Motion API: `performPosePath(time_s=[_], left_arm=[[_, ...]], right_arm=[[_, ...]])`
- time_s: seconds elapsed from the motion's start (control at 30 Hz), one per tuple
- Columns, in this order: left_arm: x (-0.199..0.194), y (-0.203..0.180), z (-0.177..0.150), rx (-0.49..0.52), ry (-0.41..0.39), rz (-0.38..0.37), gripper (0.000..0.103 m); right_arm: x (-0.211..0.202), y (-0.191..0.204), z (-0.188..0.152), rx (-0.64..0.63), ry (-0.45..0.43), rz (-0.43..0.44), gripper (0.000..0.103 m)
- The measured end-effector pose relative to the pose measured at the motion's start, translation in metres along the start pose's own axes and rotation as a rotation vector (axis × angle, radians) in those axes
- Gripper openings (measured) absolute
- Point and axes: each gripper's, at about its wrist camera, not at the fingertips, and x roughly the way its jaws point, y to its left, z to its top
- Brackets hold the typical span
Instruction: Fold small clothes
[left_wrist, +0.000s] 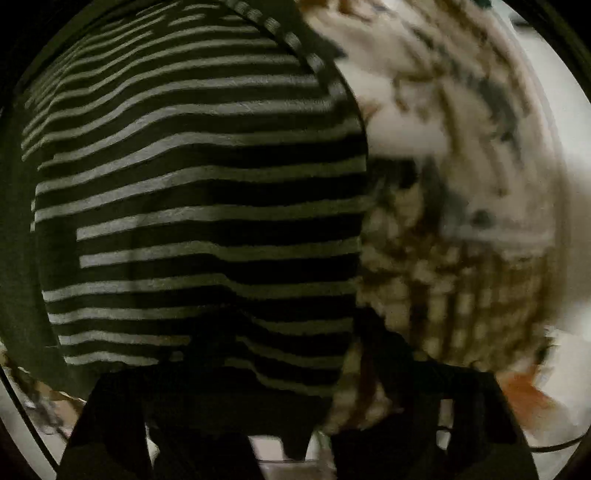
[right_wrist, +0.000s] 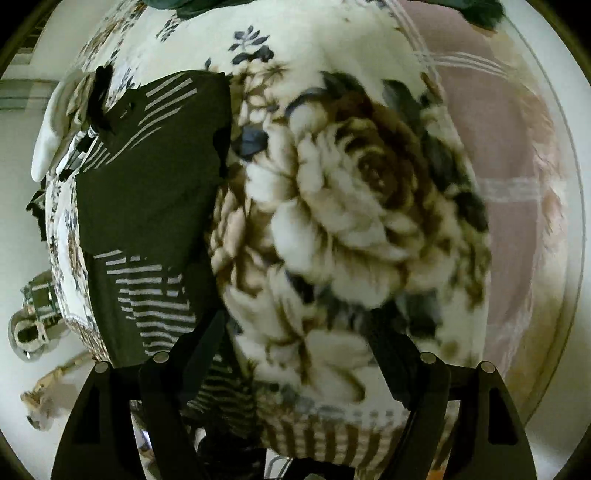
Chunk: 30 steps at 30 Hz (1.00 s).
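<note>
Garment: dark striped top (right_wrist: 147, 192) lies spread on the floral blanket (right_wrist: 351, 206), at its left part in the right wrist view.
Left gripper (left_wrist: 295, 424): fingers dark against the striped cloth that fills its view; cannot tell how far apart or whether gripping.
Right gripper (right_wrist: 295, 354): fingers spread wide, holding nothing, left finger (right_wrist: 199, 354) over the top's striped edge.
Beyond: pink striped cloth (right_wrist: 509, 184) beside the blanket.

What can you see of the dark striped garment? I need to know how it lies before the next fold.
The striped garment is dark knit-looking cloth with thin pale stripes and plain dark areas. It lies spread, partly folded over itself, on the floral blanket. Its near corner reaches the right gripper, whose fingers are spread. In the left wrist view it fills the frame.
</note>
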Motion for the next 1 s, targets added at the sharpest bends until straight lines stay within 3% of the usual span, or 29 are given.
performPosePath(time_s=[0.03, 0.07, 0.1, 0.17, 0.33, 0.47, 0.53, 0.57, 0.6, 0.8, 1.0], left_arm=[[0.003, -0.003, 0.000, 0.008, -0.025, 0.026, 0.059], [0.002, -0.004, -0.001, 0.007, -0.046, 0.036, 0.049], [-0.001, -0.004, -0.002, 0.007, -0.067, 0.037, 0.031], [-0.009, 0.001, -0.005, 0.010, -0.108, 0.043, 0.007], [-0.033, 0.026, -0.012, -0.035, -0.160, -0.035, 0.006], [-0.060, 0.043, -0.021, -0.067, -0.198, -0.069, 0.006], [-0.076, 0.053, -0.025, -0.087, -0.215, -0.089, 0.006], [-0.085, 0.058, -0.028, -0.101, -0.228, -0.099, 0.006], [-0.093, 0.065, -0.030, -0.110, -0.240, -0.106, 0.006], [-0.128, 0.121, -0.046, -0.247, -0.304, -0.184, 0.006], [-0.146, 0.207, -0.057, -0.401, -0.359, -0.235, 0.006]], right_arm=[[0.004, 0.001, 0.005, 0.000, -0.004, 0.018, 0.080], [0.009, 0.003, 0.014, -0.002, -0.008, 0.037, 0.080], [0.012, 0.005, 0.022, -0.001, -0.012, 0.058, 0.080], [0.020, 0.012, 0.048, 0.004, -0.036, 0.124, 0.080], [0.048, 0.027, 0.118, 0.063, -0.078, 0.256, 0.080], [0.077, 0.028, 0.156, 0.166, -0.068, 0.275, 0.080], [0.086, 0.029, 0.163, 0.212, -0.074, 0.284, 0.064], [0.087, 0.032, 0.167, 0.219, -0.078, 0.279, 0.028], [0.087, 0.037, 0.170, 0.212, -0.071, 0.269, 0.009], [0.050, 0.096, 0.169, 0.072, -0.120, 0.175, 0.006], [0.003, 0.208, 0.181, -0.058, -0.148, 0.090, 0.006]])
